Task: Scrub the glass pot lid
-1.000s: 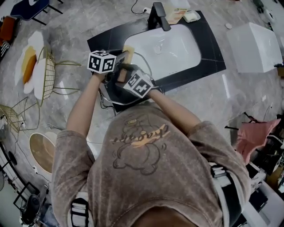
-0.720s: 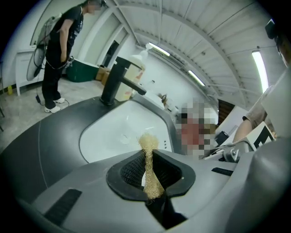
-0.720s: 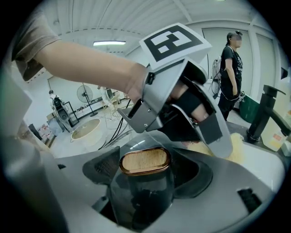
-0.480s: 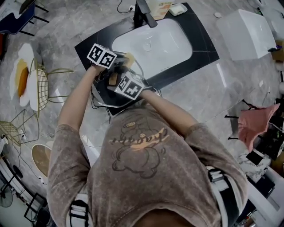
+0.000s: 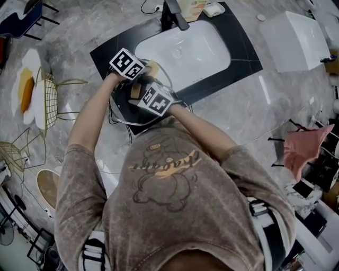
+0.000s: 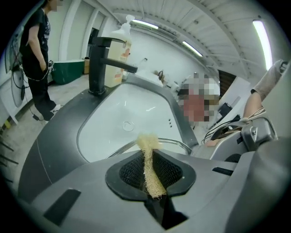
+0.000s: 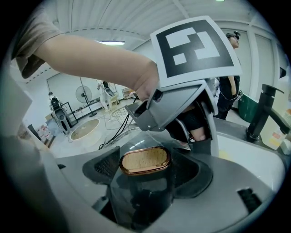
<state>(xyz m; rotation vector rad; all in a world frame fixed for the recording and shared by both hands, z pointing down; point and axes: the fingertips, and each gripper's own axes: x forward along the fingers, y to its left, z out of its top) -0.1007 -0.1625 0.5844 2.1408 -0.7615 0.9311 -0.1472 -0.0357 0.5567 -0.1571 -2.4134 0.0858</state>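
Head view, top centre: black counter point(image 5: 243, 53) w/ white sink basin point(image 5: 196, 50) and a dark faucet point(image 5: 172, 13) at its far edge. Person leans over the counter's near-left corner, both arms bunched together there.

Glass pot lid point(image 5: 121, 106) sits just left of frame centre, at the basin's near-left edge and mostly hidden under the grippers. In the left gripper view its rim point(image 6: 175, 142) arcs just past the jaws, basin behind it.

Right gripper point(image 7: 146, 175): jaws clamped on the lid's knob point(image 7: 144, 160), an oval w/ a wood-look top and copper rim. It's steadying the lid, I'd say.

Left gripper point(image 6: 151, 169): jaws pinched shut on a yellowish fibrous scrub pad point(image 6: 146, 144), seen edge-on, tip poking out at the lid rim.

Step in hand looks like the scrubbing itself. Can't tell how much glass is done. Next move prob. calls for dragging the pad across the glass w/ firm pressure while the right side holds the knob tight so the lid doesn't slip toward the basin.
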